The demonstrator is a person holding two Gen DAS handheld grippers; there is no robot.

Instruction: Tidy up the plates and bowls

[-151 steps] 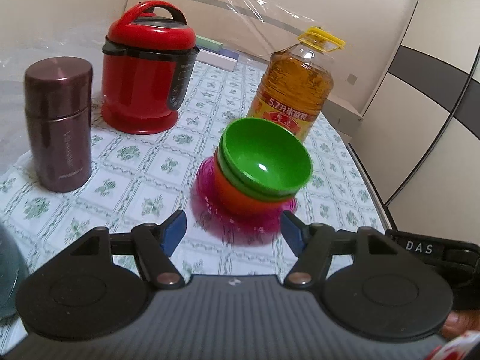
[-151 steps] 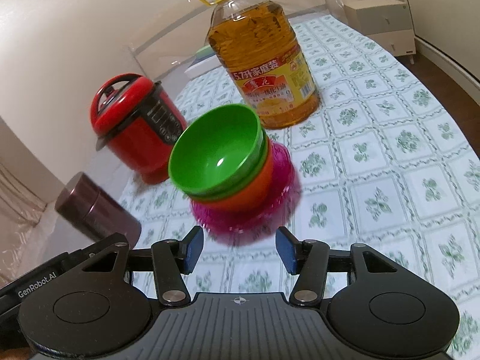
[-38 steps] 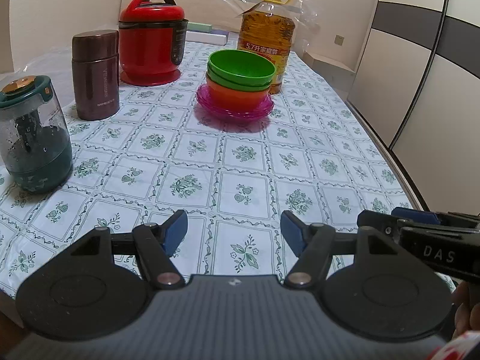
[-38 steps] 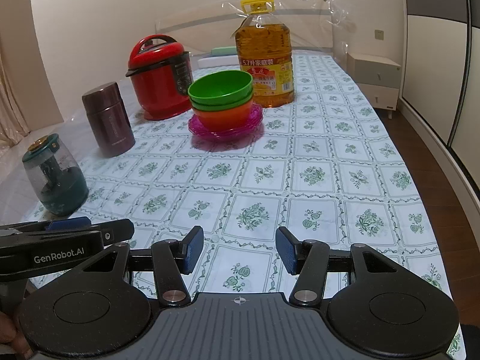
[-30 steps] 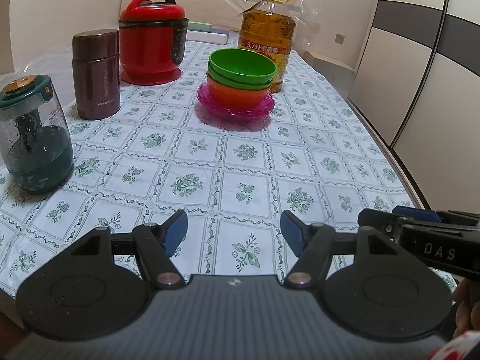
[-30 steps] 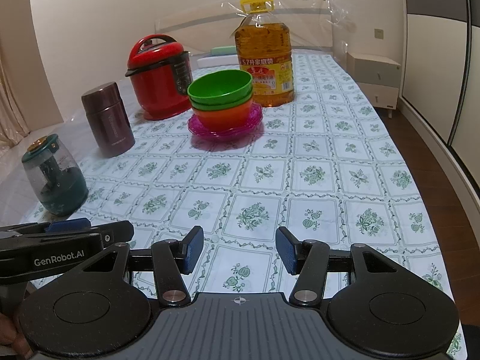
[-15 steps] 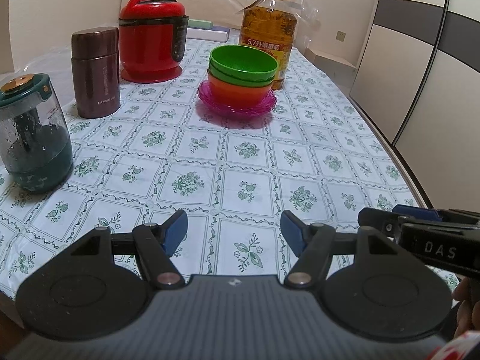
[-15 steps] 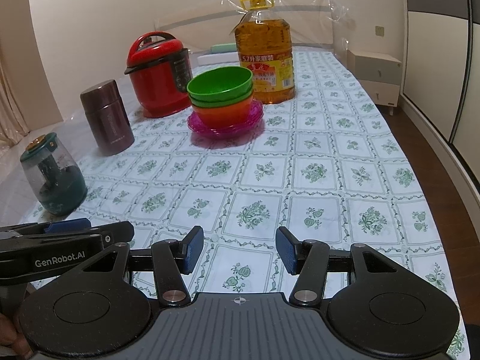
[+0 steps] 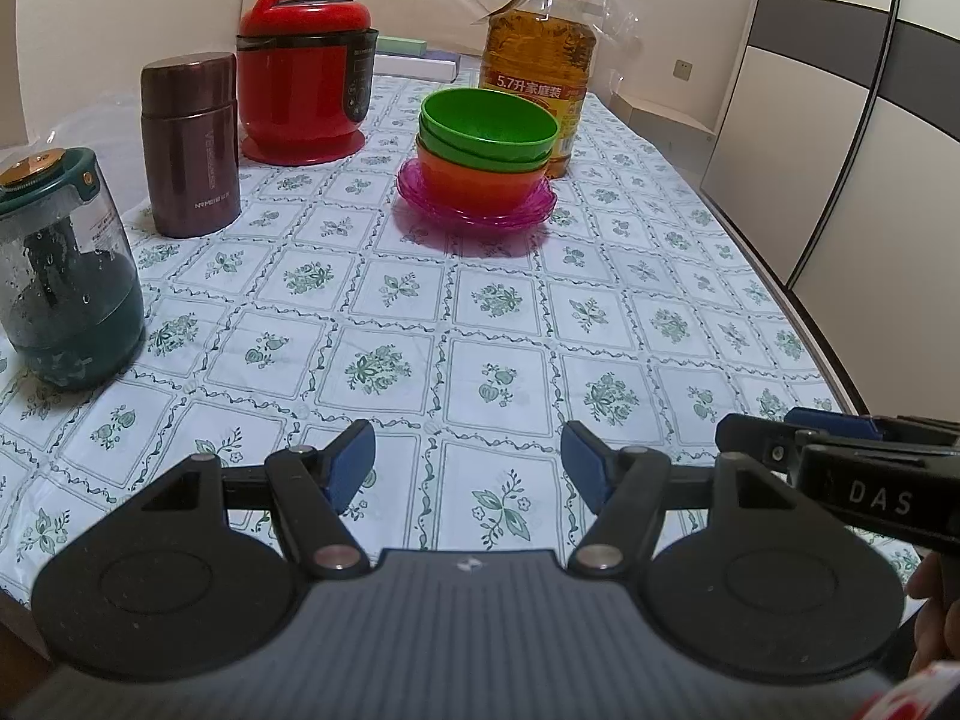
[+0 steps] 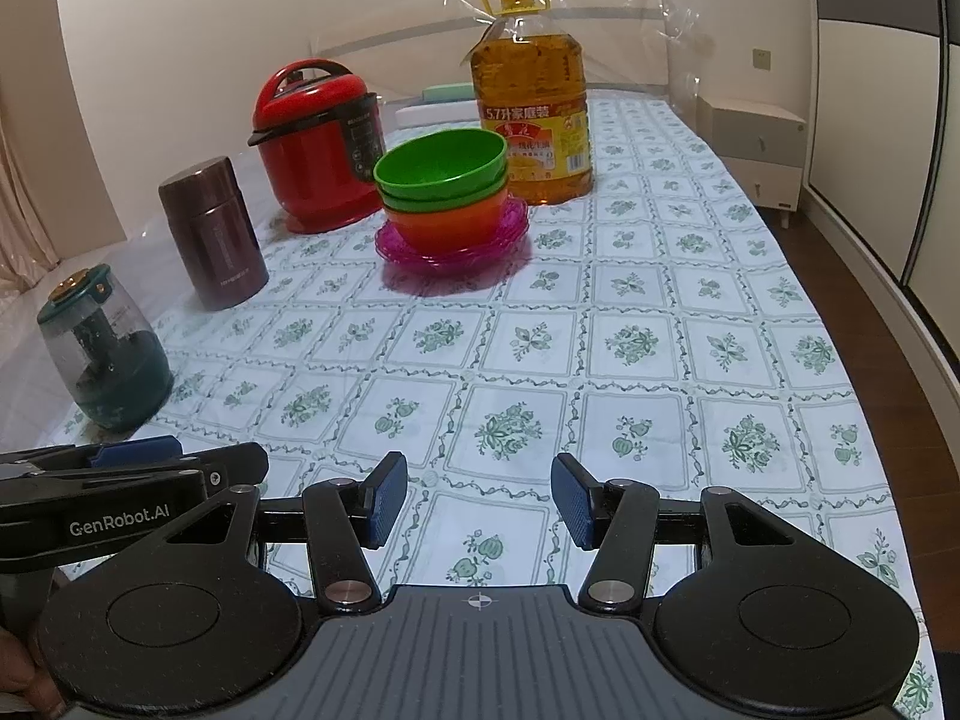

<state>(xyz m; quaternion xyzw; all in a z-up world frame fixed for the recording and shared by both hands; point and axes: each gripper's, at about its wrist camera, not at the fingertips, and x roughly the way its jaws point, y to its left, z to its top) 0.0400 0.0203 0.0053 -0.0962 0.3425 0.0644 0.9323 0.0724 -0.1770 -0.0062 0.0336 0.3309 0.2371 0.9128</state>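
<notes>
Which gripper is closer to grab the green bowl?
Neither clearly. The left gripper and right gripper both hang open, far back from the green bowl; it sits nearly centred in both views.

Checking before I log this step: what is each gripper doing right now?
Left gripper: open, holding nothing.
Right gripper: open, holding nothing.

— What's the room like?
— Cream walls (image 10: 180, 60), a wardrobe (image 9: 840, 138) with grey bands on the right.
— Floor?
— Dark wood (image 10: 870, 312), beside a small cabinet (image 10: 759, 144). A socket (image 10: 763, 59) sits above it; a curtain (image 10: 18, 228) hangs far left.
</notes>
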